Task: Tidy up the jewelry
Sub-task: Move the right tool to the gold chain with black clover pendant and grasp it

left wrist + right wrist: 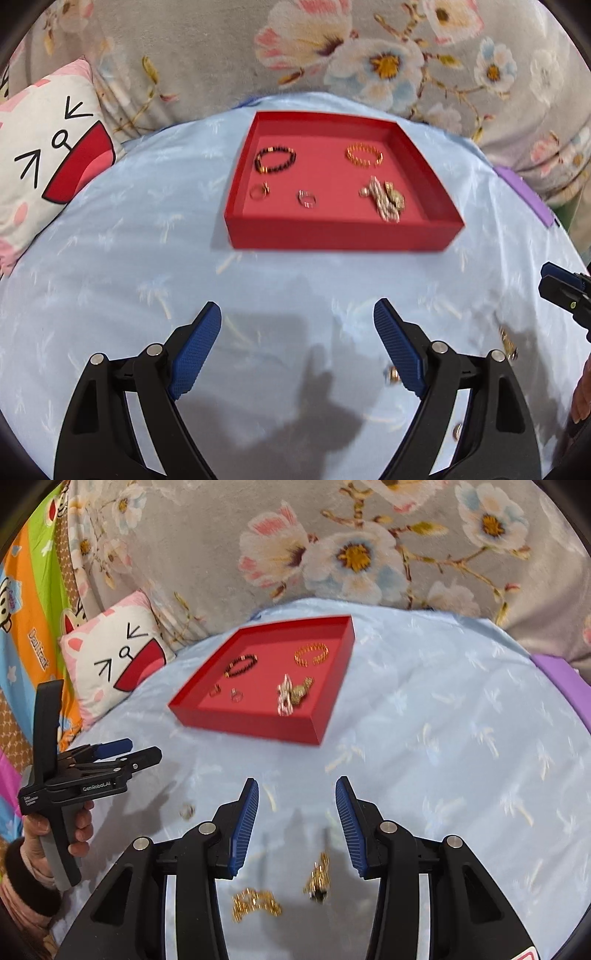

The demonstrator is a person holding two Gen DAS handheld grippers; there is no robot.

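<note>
A red tray (332, 236) (258, 725) lies on the light blue cloth. It holds a dark bead bracelet (275, 160) (241, 665), a gold bracelet (364, 155) (311, 654), two rings (259, 191) (306, 198) and a pale chain heap (386, 199) (291, 696). My left gripper (297, 325) is open and empty, short of the tray. My right gripper (297, 797) is open and empty above loose gold pieces (319, 878) (255, 904) on the cloth. A small ring (187, 811) (392, 374) lies between the grippers.
A cat-face pillow (48, 155) (118, 653) sits left of the tray. A flowered grey blanket (332, 55) rises behind. A purple object (524, 192) (565, 679) lies at the right edge. The left gripper's body (85, 779) shows at left in the right wrist view.
</note>
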